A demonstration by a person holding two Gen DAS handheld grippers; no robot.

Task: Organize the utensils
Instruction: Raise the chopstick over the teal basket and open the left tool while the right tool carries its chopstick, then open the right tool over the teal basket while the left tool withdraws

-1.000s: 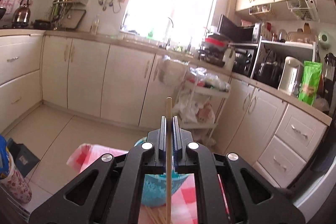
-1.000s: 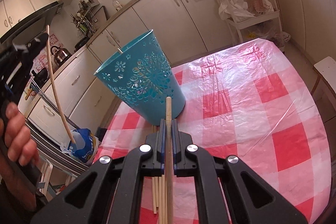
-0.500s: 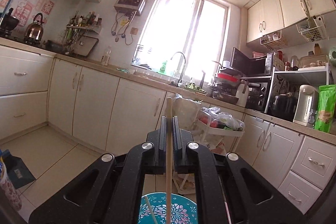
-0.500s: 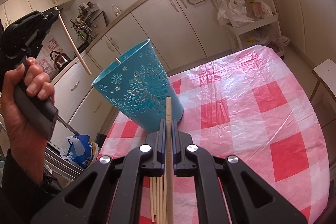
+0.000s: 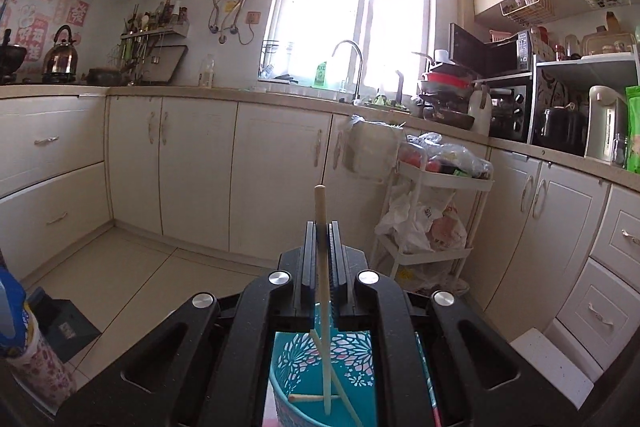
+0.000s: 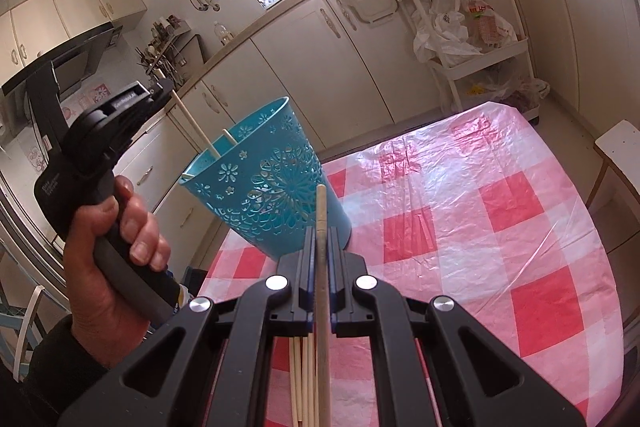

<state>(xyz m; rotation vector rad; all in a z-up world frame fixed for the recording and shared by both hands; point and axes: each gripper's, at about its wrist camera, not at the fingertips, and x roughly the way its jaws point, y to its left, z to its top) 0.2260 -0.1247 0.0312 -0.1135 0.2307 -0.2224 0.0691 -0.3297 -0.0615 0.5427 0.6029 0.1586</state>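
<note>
While the left gripper pinches a chopstick upright over the cup, the right gripper clamps another chopstick nearer.

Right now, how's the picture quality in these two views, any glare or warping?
Left wrist view: the window is blown out white, cabinets and counters bow from the fisheye, corners darken. Right wrist view: evenly lit and sharp, sheen on the plastic tablecloth, the teal cup crisp, edges curved.

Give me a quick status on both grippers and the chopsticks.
Left gripper shut on a chopstick, lower end inside the blue holder. Right gripper shut on another chopstick, more lying on the table beneath. Nothing blocking the holder.
</note>
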